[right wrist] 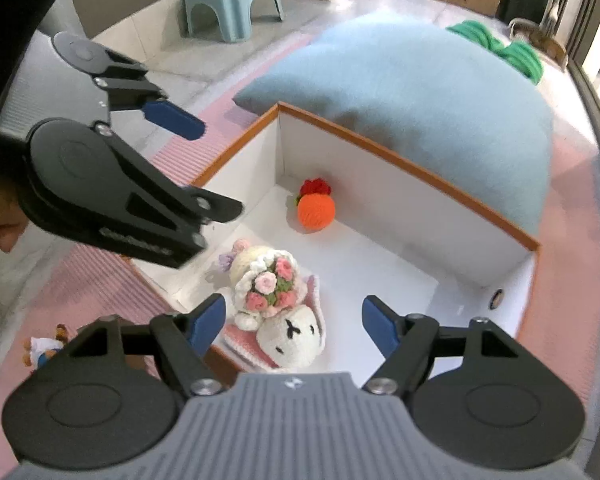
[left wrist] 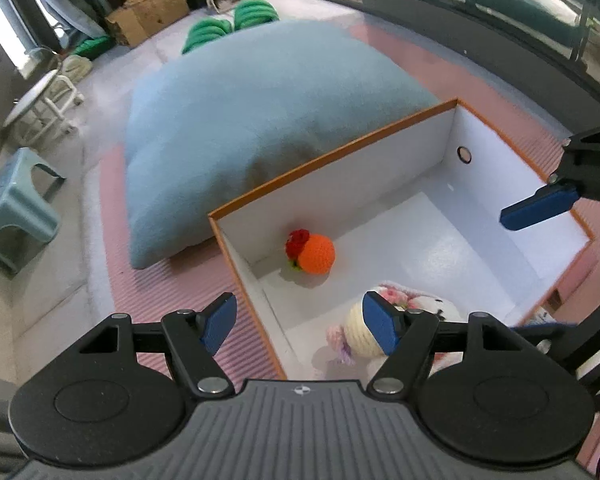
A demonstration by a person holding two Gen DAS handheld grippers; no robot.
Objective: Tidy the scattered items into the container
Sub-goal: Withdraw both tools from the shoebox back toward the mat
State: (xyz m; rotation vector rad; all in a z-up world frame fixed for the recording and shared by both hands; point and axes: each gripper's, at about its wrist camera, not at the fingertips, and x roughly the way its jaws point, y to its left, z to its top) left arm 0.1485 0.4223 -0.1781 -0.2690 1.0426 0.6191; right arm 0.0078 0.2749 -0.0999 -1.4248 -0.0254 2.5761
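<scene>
Hovering over white box (right wrist: 400,208), left gripper (left wrist: 300,324) and right gripper (right wrist: 292,322) jaws apart, empty. Crochet orange (right wrist: 316,210) and crochet bunny (right wrist: 284,312) inside box. Small doll (right wrist: 44,350) left on pink mat (right wrist: 100,280) outside; likely last pickup.

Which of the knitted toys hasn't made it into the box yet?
The small bear doll, lying outside on the pink mat; the orange ball and white bunny are inside.

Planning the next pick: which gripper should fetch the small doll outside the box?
Left, probably: the small doll lies on the mat beyond the box's left wall, the left gripper's side. Both jaws open, empty.
</scene>
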